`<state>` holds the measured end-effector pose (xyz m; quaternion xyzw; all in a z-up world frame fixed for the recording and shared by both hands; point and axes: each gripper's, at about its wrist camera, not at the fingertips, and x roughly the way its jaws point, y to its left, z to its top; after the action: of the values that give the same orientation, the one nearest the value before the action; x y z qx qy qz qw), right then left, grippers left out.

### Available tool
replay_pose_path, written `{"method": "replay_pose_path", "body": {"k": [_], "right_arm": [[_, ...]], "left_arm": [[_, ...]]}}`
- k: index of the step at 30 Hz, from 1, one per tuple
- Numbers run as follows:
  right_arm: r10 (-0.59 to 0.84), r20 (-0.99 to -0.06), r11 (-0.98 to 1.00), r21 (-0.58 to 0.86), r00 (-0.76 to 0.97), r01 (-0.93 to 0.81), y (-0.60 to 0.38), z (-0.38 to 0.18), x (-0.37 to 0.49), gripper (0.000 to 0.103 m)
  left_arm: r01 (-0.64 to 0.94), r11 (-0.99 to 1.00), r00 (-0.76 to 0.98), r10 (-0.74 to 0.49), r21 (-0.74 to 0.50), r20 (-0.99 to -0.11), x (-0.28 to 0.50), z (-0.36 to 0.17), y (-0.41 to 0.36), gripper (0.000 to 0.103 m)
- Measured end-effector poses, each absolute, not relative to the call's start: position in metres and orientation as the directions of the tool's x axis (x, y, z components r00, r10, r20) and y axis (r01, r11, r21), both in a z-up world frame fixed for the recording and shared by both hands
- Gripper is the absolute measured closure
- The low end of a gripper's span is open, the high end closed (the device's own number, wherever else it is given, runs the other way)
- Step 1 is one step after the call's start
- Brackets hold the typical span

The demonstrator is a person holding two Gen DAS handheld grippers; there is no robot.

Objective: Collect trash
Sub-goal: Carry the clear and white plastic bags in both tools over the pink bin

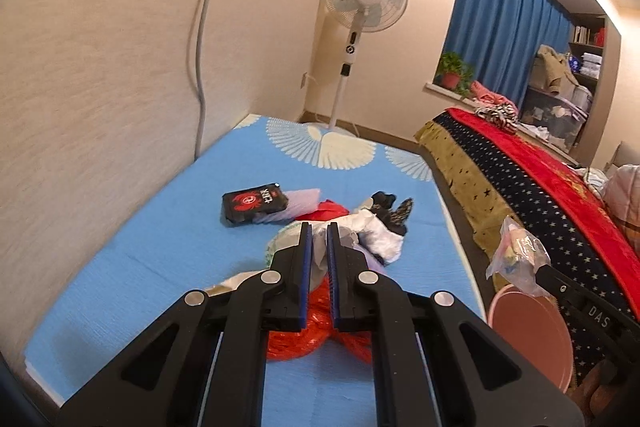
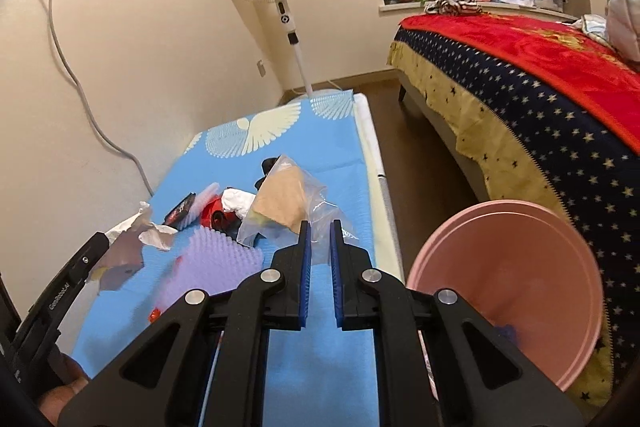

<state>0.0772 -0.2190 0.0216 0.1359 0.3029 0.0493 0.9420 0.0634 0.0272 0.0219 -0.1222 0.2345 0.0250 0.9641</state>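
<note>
Now, right gripper (image 2: 319, 227): jaws nipping clear bag (image 2: 288, 203)
left gripper (image 1: 319, 229): jaws pinching crumpled wrapper (image 2: 140, 227)
pink basin (image 2: 508, 291): right, nearer right gripper

left gripper (image 1: 319, 231): black linkage arms | silver pivot screws | blue pads | right gripper (image 2: 320, 229): identical, white lettering on its side
</note>
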Motion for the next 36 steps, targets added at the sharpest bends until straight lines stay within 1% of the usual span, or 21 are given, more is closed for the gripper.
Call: {"method": "replay_pose_path", "body": {"k": [9, 16, 24, 30, 36], "right_arm": [[0.147, -0.534, 0.959, 0.284, 0.833, 0.013, -0.233, 0.037, 0.051, 0.093], [0.120, -0.510, 0.957, 0.287, 0.852, 0.037, -0.247, 0.048, 0.040, 0.093], [0.081, -0.512, 0.957, 0.281, 0.855, 0.078, -0.260, 0.048, 0.036, 0.093], [0.031, -0.516, 0.954, 0.271, 0.856, 0.129, -0.275, 0.045, 0.033, 0.093], [-0.069, -0.510, 0.937, 0.262, 0.857, 0.231, -0.299, 0.046, 0.028, 0.093]], "left_arm": [[-0.032, 0.969, 0.913, -0.071, -0.245, -0.403, 0.046, 0.039, 0.021, 0.096], [0.009, 0.967, 0.915, -0.110, -0.253, -0.388, 0.041, 0.043, 0.014, 0.096], [0.064, 0.973, 0.921, -0.143, -0.223, -0.362, 0.039, 0.048, -0.008, 0.096], [0.142, 0.964, 0.908, -0.216, -0.223, -0.357, 0.043, 0.048, -0.031, 0.096], [0.230, 0.942, 0.876, -0.309, -0.244, -0.369, 0.052, 0.041, -0.061, 0.096]]}}
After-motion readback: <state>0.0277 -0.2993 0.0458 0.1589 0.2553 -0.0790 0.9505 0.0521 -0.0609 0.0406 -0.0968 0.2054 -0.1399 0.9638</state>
